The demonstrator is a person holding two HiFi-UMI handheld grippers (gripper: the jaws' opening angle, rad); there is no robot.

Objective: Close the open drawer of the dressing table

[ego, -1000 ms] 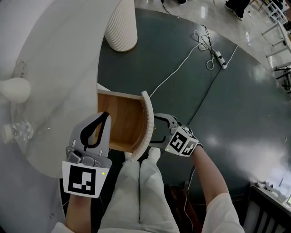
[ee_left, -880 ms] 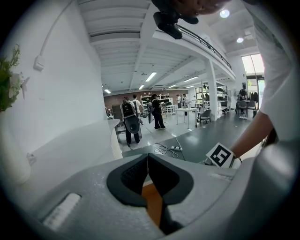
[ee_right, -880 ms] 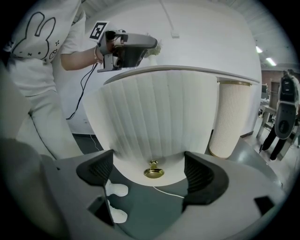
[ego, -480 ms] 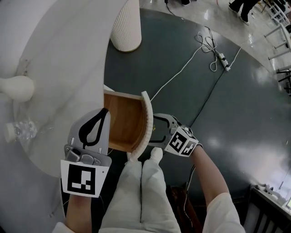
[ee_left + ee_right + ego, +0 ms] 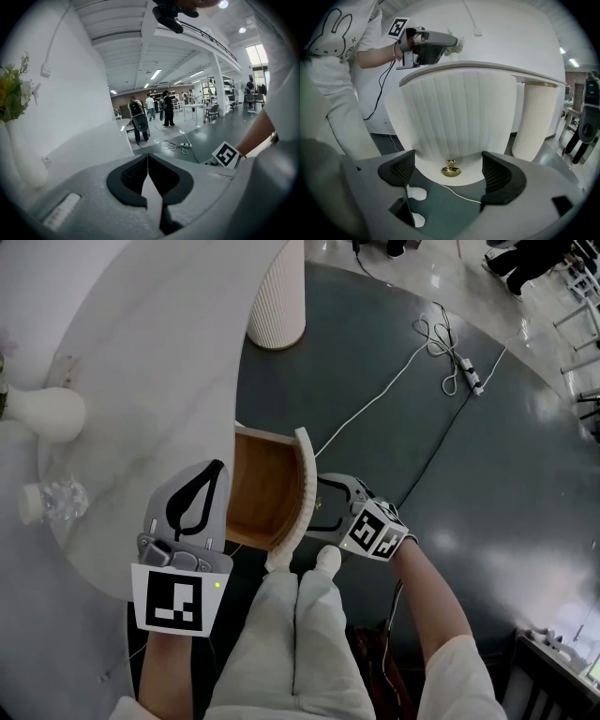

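The drawer (image 5: 265, 491) stands part-way out from under the white dressing table (image 5: 159, 362), its wooden inside showing. Its curved, ribbed white front (image 5: 302, 495) faces my right gripper (image 5: 313, 507), which is open and close against that front. In the right gripper view the brass knob (image 5: 451, 170) sits between the open fingers (image 5: 397, 171), under the ribbed front (image 5: 459, 117). My left gripper (image 5: 217, 469) is shut on nothing and hangs over the table's edge, left of the drawer. The left gripper view shows its pads (image 5: 132, 174) pressed together.
A white vase (image 5: 47, 413) and a clear bottle (image 5: 49, 502) stand on the table at the left. The ribbed table leg (image 5: 278, 296) rises behind the drawer. A white cable and power strip (image 5: 472, 378) lie on the dark floor. The person's legs (image 5: 300, 643) are below the drawer.
The drawer has slid further into the table, so less of the wooden inside shows. The right gripper stays against the front. The left gripper stays shut over the table edge.
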